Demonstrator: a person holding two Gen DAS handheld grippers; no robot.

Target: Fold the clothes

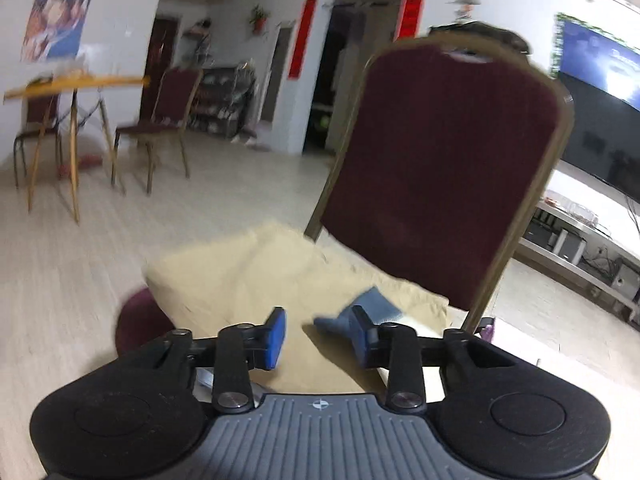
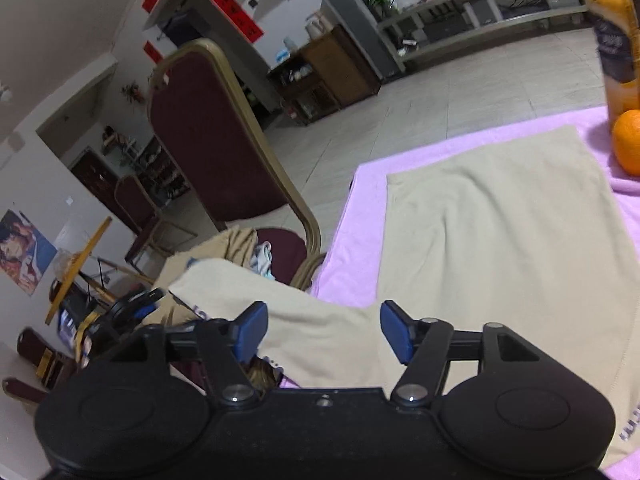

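A beige garment lies spread on the pink cloth covering the table; one sleeve hangs off the table's left edge toward a chair. My right gripper is open just above that sleeve, gripping nothing. My left gripper is open over a pile of beige clothes on the seat of a maroon chair. A blue piece of cloth lies on that pile beside the right fingertip. The left gripper also shows small in the right wrist view.
An orange juice bottle and an orange stand at the table's far right corner. More maroon chairs and a wooden folding table stand across the tiled floor. A TV hangs at the right.
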